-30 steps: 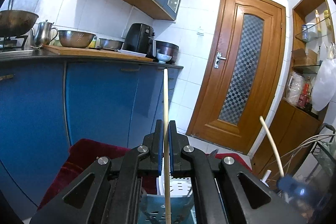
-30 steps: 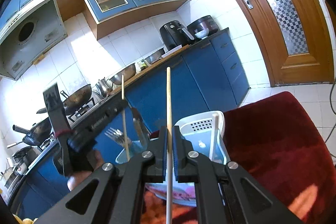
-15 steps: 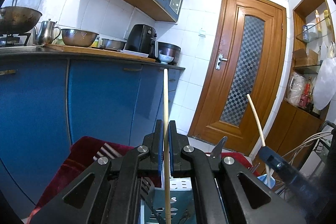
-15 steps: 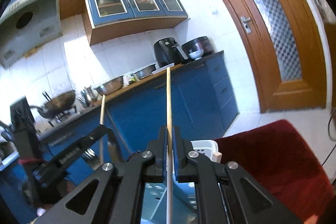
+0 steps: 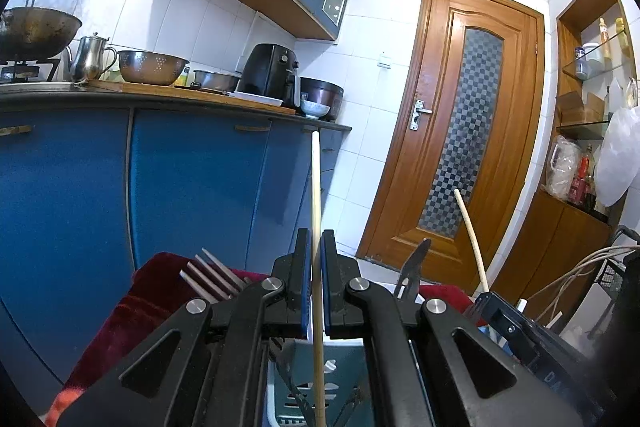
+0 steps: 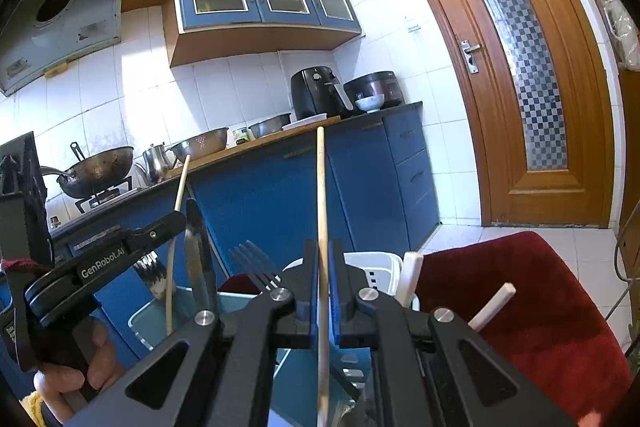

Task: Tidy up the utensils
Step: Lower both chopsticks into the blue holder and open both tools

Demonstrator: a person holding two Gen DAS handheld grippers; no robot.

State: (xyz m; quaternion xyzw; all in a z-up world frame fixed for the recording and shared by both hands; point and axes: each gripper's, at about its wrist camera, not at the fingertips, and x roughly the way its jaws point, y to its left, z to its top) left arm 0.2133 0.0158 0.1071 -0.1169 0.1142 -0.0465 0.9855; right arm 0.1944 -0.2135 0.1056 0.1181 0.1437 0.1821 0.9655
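My left gripper (image 5: 316,247) is shut on a pale wooden chopstick (image 5: 315,187) that stands upright, over a blue and white utensil holder (image 5: 340,367). My right gripper (image 6: 323,255) is shut on a second chopstick (image 6: 321,183), also upright, above the same holder (image 6: 376,267). Forks (image 6: 256,263), a knife (image 6: 196,251) and white handles (image 6: 410,277) stand in the holder. The left gripper with its chopstick (image 6: 178,227) shows at the left of the right wrist view; the right one's chopstick (image 5: 470,235) shows in the left wrist view.
The holder sits on a dark red cushion (image 6: 520,307). Blue cabinets (image 5: 192,187) with a worktop carrying bowls, a kettle, an air fryer (image 5: 272,73) and a wok stand behind. A wooden door (image 5: 460,131) is at the right.
Both grippers have sunk lower toward the holder with their chopsticks; fork tines and a knife tip now rise into the left wrist view. The right view has tilted level.
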